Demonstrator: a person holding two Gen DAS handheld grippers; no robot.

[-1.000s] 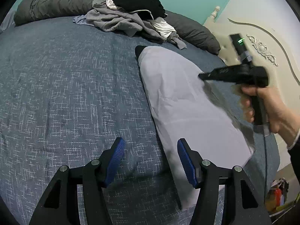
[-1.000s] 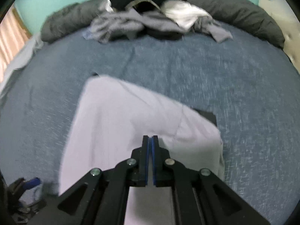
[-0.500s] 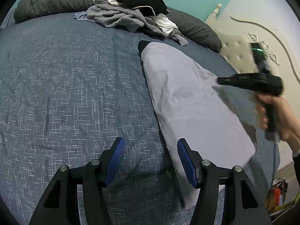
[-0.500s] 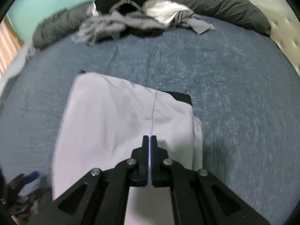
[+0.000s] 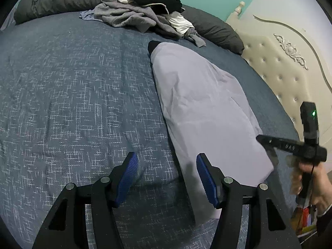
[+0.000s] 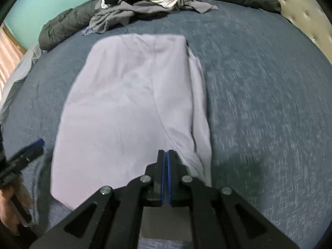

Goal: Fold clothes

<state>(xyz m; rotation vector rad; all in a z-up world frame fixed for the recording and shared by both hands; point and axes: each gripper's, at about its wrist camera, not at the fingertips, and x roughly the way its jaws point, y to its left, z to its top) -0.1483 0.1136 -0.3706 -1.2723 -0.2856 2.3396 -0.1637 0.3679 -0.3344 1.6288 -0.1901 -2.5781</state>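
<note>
No label or print shows on the pale folded garment (image 5: 203, 112) lying flat on the blue bedspread (image 5: 72, 87). White marks on the right gripper (image 6: 165, 157) blur beyond reading. Its jaws are pressed together, holding nothing. The left gripper (image 5: 166, 170) hangs half open and empty. The clothes pile (image 5: 145, 10) is jumbled.

right gripper (image 5: 267, 140) body shows small pale lettering along its side, too blurred to read, green status light on its tracker (image 5: 313, 113) but no digits, nothing else legible on clothes or bedding
</note>
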